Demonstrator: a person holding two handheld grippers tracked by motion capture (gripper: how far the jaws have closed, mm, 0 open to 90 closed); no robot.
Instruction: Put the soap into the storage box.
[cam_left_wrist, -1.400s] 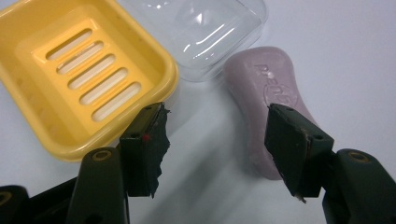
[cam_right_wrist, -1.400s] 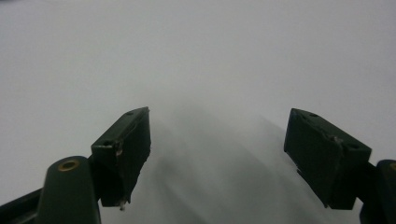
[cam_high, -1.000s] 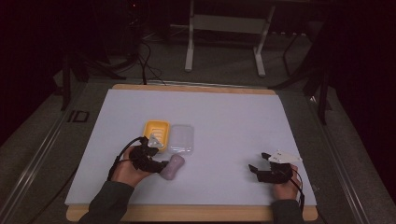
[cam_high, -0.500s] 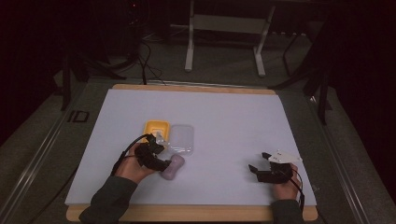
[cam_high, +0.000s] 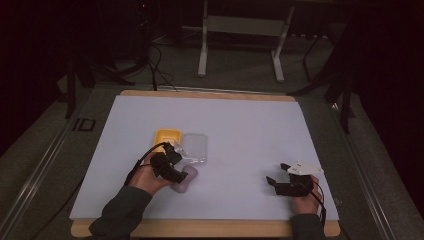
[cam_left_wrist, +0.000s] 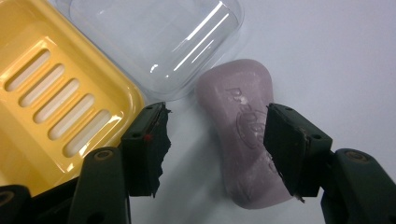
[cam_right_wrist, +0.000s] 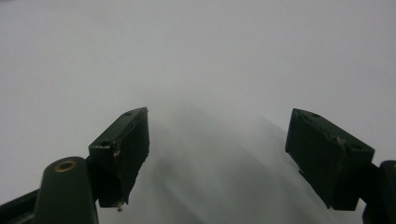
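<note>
A pale purple bar of soap lies flat on the white table, just right of a yellow slotted soap dish and below its clear plastic lid. My left gripper is open and straddles the soap. Its right jaw overlaps the bar's edge, and a gap separates the left jaw from it. The jaws have just closed a little with the soap between them. In the high view the left gripper hovers over the soap, beside the dish and lid. My right gripper rests open at the front right, nothing between its jaws.
The white mat covers a wooden board on the table. Behind the table stand a metal frame's legs and cables on a dark floor.
My left hand has shifted right and slightly away from the table's front edge, bringing its jaws over the soap. The right gripper has stayed still.
</note>
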